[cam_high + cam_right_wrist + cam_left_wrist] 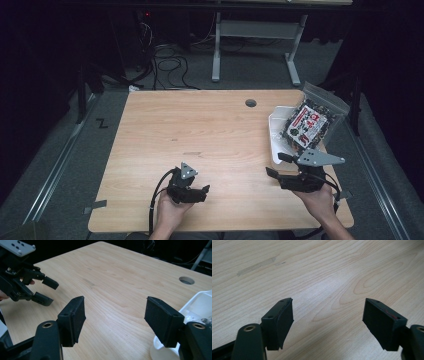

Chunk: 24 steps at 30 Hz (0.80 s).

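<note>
My left gripper (204,193) rests near the table's front edge, left of centre, held by a hand and pointing right. Its jaws stand open over bare wood (329,300) with nothing between them. My right gripper (278,165) is held at the front right and points left, just in front of a white tray (274,131); its jaws are open and empty (115,298). A clear bag of dark pieces with a red and white label (309,122) lies across the tray. The right gripper view has the left gripper (50,292) at far left and the tray (200,300) at right.
The wooden table (200,130) has a round cable hole (250,103) near its far edge. Beyond it stand a grey desk frame (216,45) and loose cables on the floor (170,65). The surroundings are dark.
</note>
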Each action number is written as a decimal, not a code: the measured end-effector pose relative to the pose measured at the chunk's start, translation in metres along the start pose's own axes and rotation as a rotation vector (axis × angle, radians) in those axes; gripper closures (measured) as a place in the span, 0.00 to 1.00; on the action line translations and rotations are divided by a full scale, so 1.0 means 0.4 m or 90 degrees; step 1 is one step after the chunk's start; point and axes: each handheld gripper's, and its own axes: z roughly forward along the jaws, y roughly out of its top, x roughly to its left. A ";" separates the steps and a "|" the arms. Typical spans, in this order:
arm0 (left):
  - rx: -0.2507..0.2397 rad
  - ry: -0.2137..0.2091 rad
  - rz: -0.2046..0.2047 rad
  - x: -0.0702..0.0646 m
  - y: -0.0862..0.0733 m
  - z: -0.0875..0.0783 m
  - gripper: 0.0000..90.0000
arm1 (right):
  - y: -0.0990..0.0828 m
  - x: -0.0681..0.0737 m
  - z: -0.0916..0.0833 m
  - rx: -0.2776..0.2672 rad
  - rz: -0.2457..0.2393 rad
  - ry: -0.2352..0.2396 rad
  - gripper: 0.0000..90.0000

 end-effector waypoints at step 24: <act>0.004 -0.002 0.006 -0.003 0.002 0.005 0.28 | -0.007 0.013 0.101 0.080 -0.003 0.006 0.39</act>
